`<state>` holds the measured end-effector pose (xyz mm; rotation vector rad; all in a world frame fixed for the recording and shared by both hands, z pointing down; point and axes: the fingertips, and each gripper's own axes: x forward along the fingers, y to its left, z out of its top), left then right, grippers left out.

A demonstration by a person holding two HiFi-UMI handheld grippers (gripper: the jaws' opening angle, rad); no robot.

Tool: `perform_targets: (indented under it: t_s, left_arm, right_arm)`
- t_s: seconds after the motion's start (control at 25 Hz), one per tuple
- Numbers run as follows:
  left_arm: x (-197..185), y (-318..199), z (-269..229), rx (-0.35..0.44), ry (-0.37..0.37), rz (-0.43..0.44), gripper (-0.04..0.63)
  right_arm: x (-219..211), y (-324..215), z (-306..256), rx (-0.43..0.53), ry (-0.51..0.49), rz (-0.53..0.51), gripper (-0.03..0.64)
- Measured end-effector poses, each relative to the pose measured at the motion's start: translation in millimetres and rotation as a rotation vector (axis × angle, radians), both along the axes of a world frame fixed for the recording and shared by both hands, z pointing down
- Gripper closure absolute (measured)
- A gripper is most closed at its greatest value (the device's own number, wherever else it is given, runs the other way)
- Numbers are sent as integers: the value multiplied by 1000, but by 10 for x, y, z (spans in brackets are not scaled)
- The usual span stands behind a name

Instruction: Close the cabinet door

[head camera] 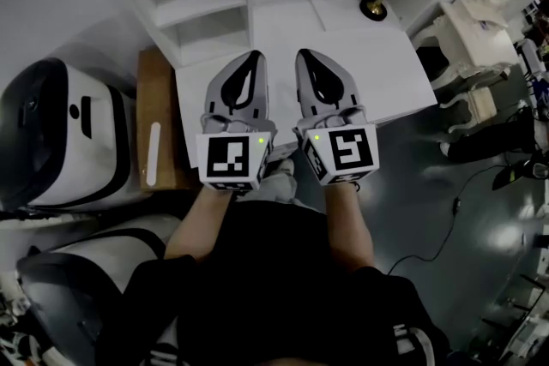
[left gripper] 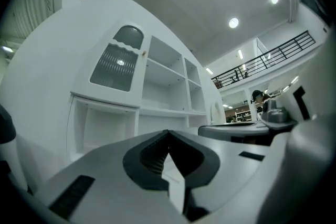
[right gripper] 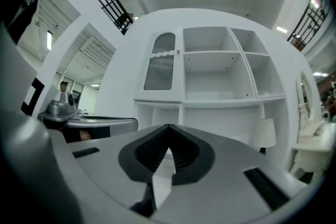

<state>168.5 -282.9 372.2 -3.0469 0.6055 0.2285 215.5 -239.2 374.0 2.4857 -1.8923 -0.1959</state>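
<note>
The left tongs (head camera: 251,57) and the right tongs (head camera: 307,56) are held side by side over the white counter (head camera: 377,73). Both point toward 12 o'clock at the cabinet (head camera: 197,4). The left tongs are pinched fully together, their dark pads meeting at the tip with nothing between them. The right tongs are closed just as tight and are also empty. The two sit just beside each other without touching, and neither touches the cabinet.

The door (right gripper: 163,65) fills the cabinet's upper bay on the 9 o'clock side. It is a white frame with an arched top and a ribbed pane, and a small knob (right gripper: 177,51) sits on its 3 o'clock edge. It lies flat in the cabinet front, flush with the frame around it, and is well apart from both tongs. At its 3 o'clock, open shelves (right gripper: 215,68) run in two more columns. Below it is an open niche (right gripper: 157,113).

A small lamp (right gripper: 265,132) with a white shade stands on the counter near the cabinet's 3 o'clock end.

In the head view, white-and-black machines (head camera: 51,133) stand at 9 o'clock of the tongs. A brown board (head camera: 159,116) lies between them and the counter. A white dresser (head camera: 472,30) stands at 2 o'clock on the dark floor (head camera: 446,210).
</note>
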Motion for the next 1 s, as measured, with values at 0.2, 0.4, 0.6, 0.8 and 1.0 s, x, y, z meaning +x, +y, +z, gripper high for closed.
perform_targets:
  t_s: [0.2,0.4,0.6,0.8,1.0]
  left_arm:
    - [-16,164,237,-33,-44,11,583]
    - [-59,224,339,-46,-71,-8,583]
    - [-174,207,380,-42,-95,-31,583]
    - [-251,203,359,-42,-109,-44,583]
    - [-297,234,419,-48,-125,-49,583]
  right_arm:
    - [-24,128,200,-23,-42,6,600]
    - [-78,151,305,-36,-67,-17,600]
    - [-186,135,351,-38,-81,-38,600]
    - [-263,136,353,-33,-101,-45,600]
    - [-266,149,426,-56,-115,-24,600]
